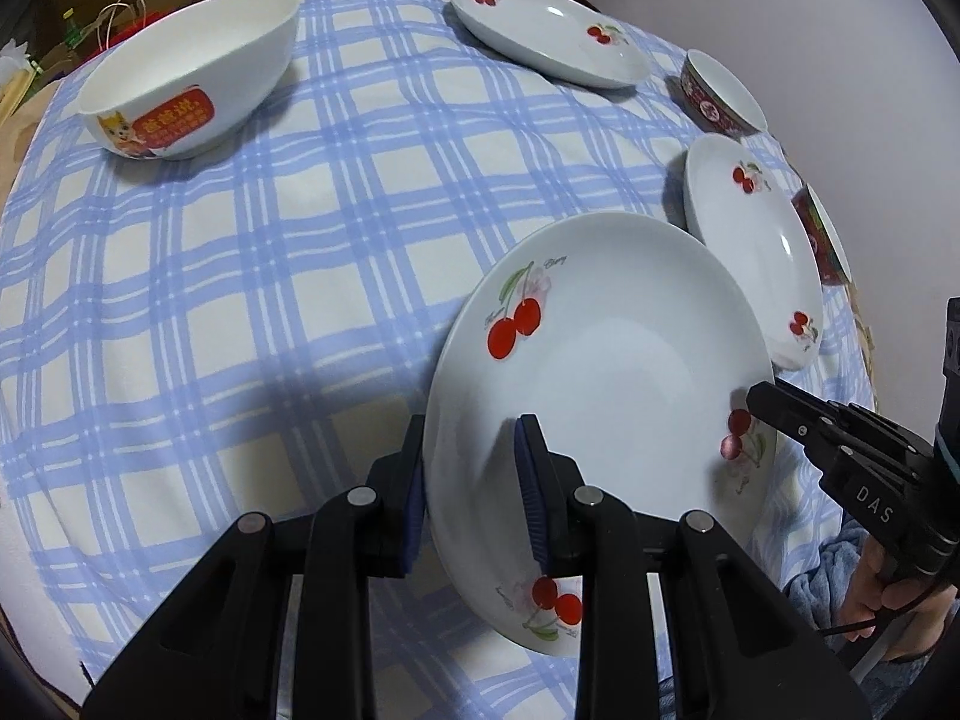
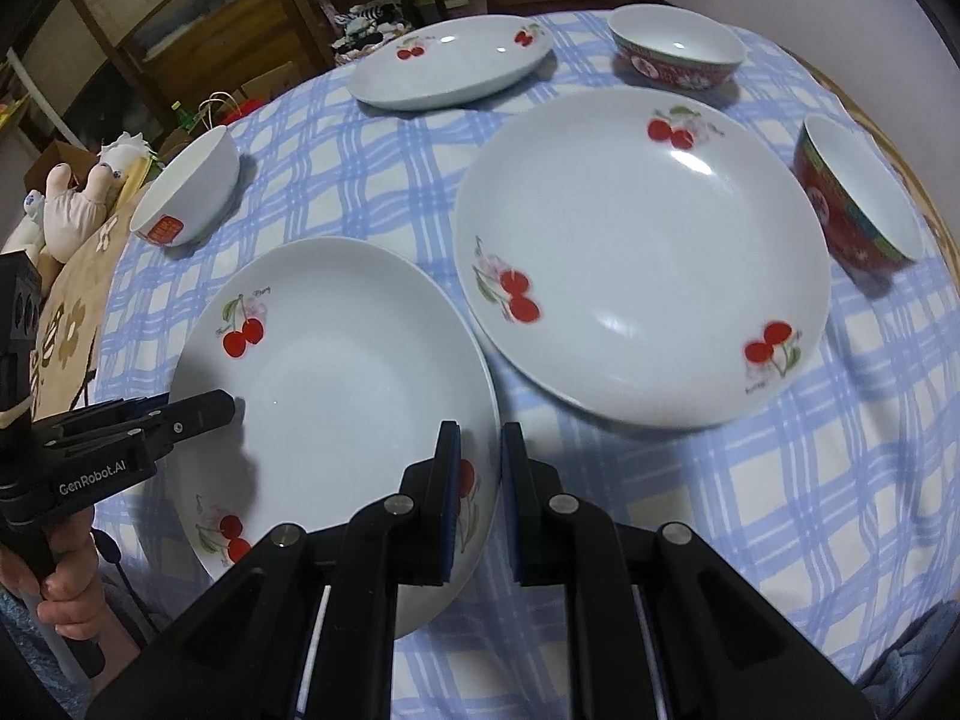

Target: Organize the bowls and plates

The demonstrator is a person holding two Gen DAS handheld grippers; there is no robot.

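Nearest you, both grippers clamp the same cherry plate: your left gripper pinches its left rim, one pad under and one on the inner face, and your right gripper bites the opposite rim. The plate hangs tilted over the blue checked tablecloth, its far edge close to a second cherry plate lying flat just beyond on the right (whether the two rims touch you cannot tell). Left of these sits a white bowl with a red label. Farther back rests a third cherry plate, and two red patterned bowls stand along the right edge.
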